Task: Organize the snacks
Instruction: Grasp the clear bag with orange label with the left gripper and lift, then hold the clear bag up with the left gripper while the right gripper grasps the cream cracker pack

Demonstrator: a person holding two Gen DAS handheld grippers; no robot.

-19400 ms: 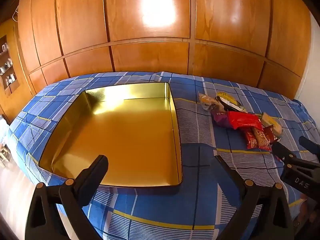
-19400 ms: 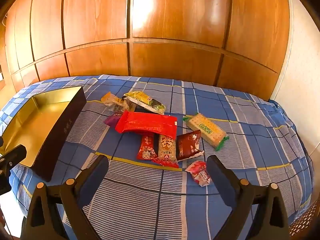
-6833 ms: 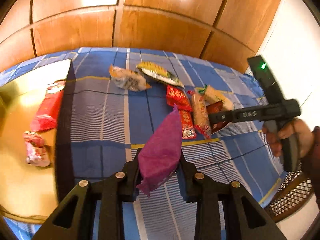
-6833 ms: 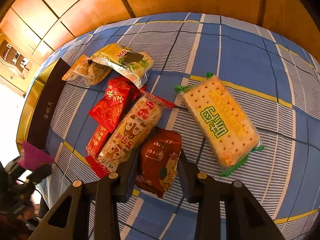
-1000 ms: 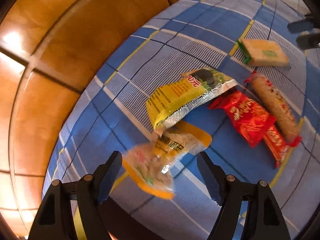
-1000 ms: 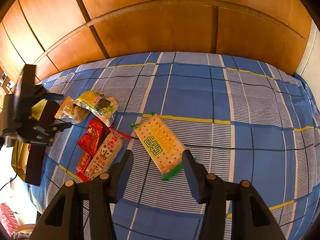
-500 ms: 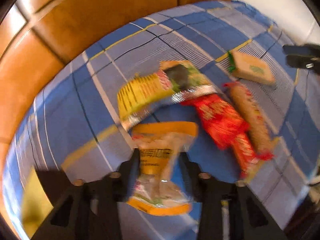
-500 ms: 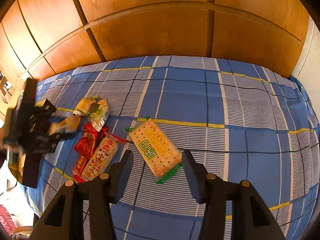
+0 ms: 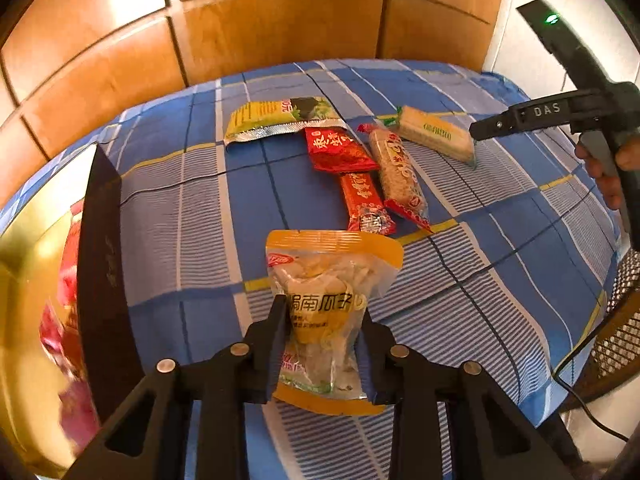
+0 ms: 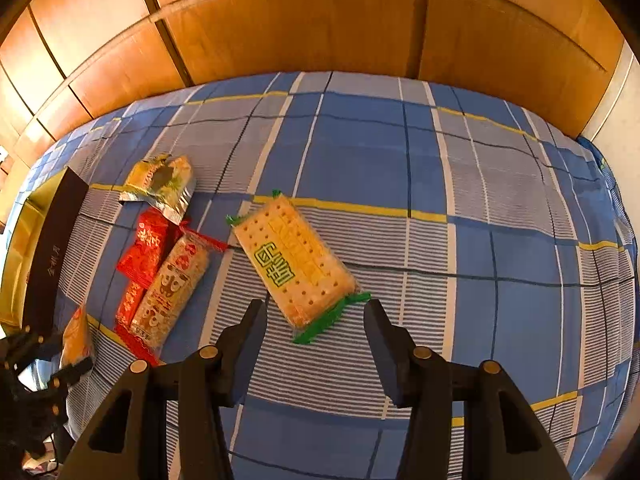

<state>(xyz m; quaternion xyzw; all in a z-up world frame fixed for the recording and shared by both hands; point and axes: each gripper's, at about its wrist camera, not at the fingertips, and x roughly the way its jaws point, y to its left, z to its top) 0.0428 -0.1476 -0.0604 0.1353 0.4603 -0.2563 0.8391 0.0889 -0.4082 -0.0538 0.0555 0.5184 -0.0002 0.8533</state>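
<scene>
My left gripper [image 9: 323, 308] grips a clear bag with an orange top [image 9: 332, 276]; its jaws are closing on the bag, held above the blue checked bedspread beside the gold tin [image 9: 24, 280]. The tin holds red and pink packs [image 9: 68, 264], blurred. On the spread lie a yellow-green foil pack [image 9: 276, 120], a red pack [image 9: 336, 150], a small red bar [image 9: 366, 204], a long roll pack [image 9: 396, 172] and a cracker pack [image 10: 294, 266]. My right gripper [image 10: 314, 308] hangs open just above the cracker pack's green end. The left gripper [image 10: 60, 360] shows at that view's lower left.
The tin's dark side wall [image 9: 102, 260] stands between the held bag and the tin's inside. Wooden panels [image 9: 280, 28] close off the far side of the bed. A woven chair [image 9: 624, 320] and a black cable [image 9: 580, 404] sit past the bed's right edge.
The left gripper closed on the orange-topped bag, lifted it off the spread and swung it towards the tin, rolling as it went. The right gripper stayed near the cracker pack.
</scene>
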